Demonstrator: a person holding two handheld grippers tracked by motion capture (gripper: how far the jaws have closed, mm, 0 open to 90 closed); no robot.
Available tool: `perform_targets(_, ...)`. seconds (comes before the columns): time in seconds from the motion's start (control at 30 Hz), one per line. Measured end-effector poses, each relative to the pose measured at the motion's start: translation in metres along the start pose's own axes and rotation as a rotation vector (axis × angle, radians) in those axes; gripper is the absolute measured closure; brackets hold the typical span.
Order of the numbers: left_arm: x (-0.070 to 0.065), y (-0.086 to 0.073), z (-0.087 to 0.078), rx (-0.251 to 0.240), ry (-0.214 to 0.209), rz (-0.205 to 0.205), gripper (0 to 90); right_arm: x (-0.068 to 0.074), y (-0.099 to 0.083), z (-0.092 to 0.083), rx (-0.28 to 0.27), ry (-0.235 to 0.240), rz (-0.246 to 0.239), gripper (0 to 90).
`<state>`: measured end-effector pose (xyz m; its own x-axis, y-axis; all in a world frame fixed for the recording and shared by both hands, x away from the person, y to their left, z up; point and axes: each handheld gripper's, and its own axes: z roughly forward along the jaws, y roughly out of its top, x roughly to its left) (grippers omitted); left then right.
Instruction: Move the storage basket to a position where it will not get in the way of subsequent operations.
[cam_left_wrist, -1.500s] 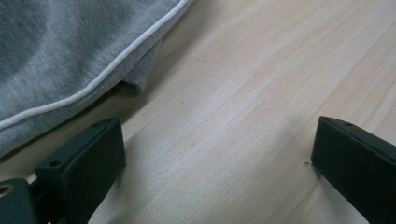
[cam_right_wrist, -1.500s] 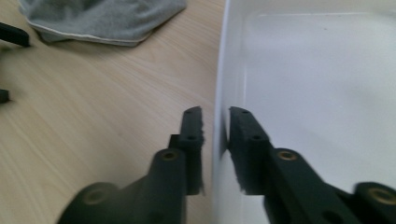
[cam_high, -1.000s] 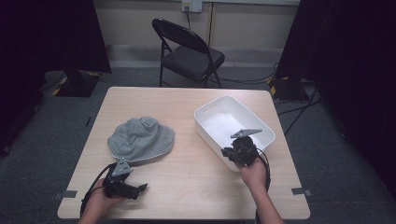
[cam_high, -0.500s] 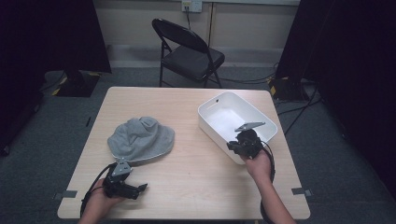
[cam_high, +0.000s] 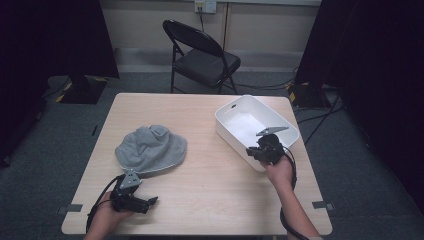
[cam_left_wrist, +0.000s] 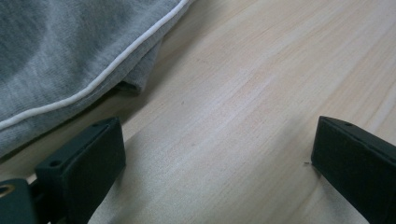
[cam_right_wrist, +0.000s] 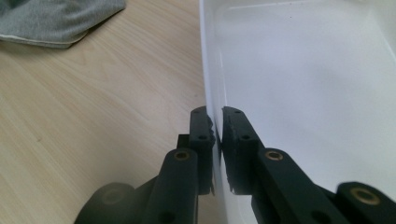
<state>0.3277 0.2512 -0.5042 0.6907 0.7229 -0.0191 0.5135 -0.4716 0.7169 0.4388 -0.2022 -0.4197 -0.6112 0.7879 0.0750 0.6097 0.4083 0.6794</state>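
The right gripper (cam_right_wrist: 218, 122) has the near wall of the white bin (cam_high: 235, 109) pinched between its jaws, one jaw outside against the table side, the other inside the bin, both pressed flat to the thin plastic. The bin sits on the right half of the wooden table (cam_high: 210, 200), turned at an angle so one corner points toward the folding chair (cam_high: 202, 59) beyond. It is a shallow, rectangular tub with rounded corners and a smooth, glossy inside (nothing lies in it that I can see). Across the table, the left gripper (cam_left_wrist: 215, 154) rests low on the wood with its jaws spread wide, just beside the hem of a grey hat (cam_high: 150, 148) and gripping nothing.
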Motion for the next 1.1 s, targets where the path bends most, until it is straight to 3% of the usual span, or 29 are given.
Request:
perform_targets(0.77, 0.0, 0.0, 0.0, 0.0, 0.001, -0.001, 2.5, -0.033, 0.008, 0.004, -0.003, -0.039, 0.017, 82.6)
perform_targets(1.1, 0.0, 0.001, 0.0, 0.0, 0.005, -0.004, 2.5, -0.043, 0.008, 0.007, -0.03, -0.057, 0.039, 82.6)
